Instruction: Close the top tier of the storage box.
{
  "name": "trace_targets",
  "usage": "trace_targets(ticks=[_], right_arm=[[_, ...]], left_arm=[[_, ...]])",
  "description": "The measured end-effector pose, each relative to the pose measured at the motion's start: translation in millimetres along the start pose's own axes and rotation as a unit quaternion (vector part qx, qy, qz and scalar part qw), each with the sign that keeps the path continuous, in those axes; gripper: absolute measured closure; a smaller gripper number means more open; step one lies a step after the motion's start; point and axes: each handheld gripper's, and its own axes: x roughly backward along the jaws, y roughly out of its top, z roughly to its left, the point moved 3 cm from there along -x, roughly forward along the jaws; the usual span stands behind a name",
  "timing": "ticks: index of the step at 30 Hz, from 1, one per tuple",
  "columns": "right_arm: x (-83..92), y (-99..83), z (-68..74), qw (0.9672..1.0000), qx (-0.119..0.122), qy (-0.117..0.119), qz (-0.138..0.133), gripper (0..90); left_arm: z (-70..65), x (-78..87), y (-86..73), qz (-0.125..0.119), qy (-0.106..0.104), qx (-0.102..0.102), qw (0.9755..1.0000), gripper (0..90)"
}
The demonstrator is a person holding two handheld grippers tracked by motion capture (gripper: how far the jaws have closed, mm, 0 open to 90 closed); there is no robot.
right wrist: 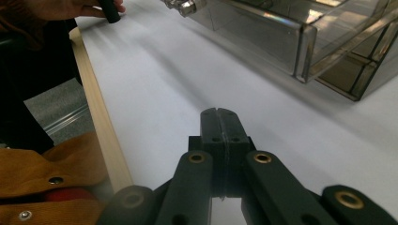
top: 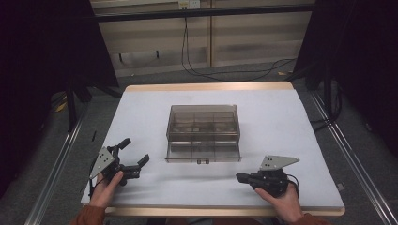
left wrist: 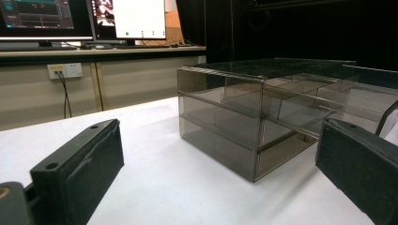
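High view: smoked clear drawer unit [top: 203, 126] is seen standing at the middle of the bench [top: 141, 117], square to its edges. Lower drawer [top: 203, 153] is seen pulled out toward the near edge, with a small metal knob [top: 202, 161] at its front. Dividers are visible inside; contents can't be made out through the tinted plastic, possibly nothing.

Left gripper [top: 132, 156] is held near the near-left corner, jaws spread wide, pointed toward the unit and well apart from it. Grey plate [top: 102, 162] is seen on top of it. Left hand [top: 107, 186] is wrapped around its rear.

Left gripper view: both jaws are seen far apart at the frame's sides, nothing between them, the unit's corner [left wrist: 256, 140] ahead on the white surface. Monitors [left wrist: 84, 18] and a wall socket [left wrist: 65, 70] are seen behind the bench.

Right gripper [top: 240, 177] is held near the near edge, right of the drawer front, jaws pressed together on nothing. Right hand [top: 281, 199] is seen behind it.

Right gripper view: closed jaw tips are seen meeting above the white surface, the drawer corner [right wrist: 300, 51] ahead and apart from them, the bench's wooden edge strip [right wrist: 101, 122] at left.
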Motion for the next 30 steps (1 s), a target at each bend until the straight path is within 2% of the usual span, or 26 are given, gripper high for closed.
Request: trace_targets(ticks=[3,15,28,29,30], right_arm=[[0.1,2.3,-0.9,1.0,0.001,-0.001,-0.003,90.0],[-17.9,10.7,13.8,0.9993,0.019,0.03,0.005,90.0],[-28.1,16.2,20.6,0.9986,0.024,0.047,0.008,90.0],[-29.3,17.2,21.6,0.9985,0.025,0.049,0.007,90.0],[-31.0,19.8,23.9,0.9984,0.027,0.05,0.005,90.0]], left_arm=[[-0.1,0.0,0.0,0.0,0.001,0.0,1.0,1.2],[0.4,0.3,-0.1,0.003,0.0,-0.002,1.0,1.2],[0.4,0.6,0.0,0.001,0.001,-0.002,1.0,1.2],[-1.0,-0.2,0.0,-0.003,0.0,0.004,1.0,1.2],[-0.2,0.0,0.0,-0.001,0.002,0.0,1.0,1.2]])
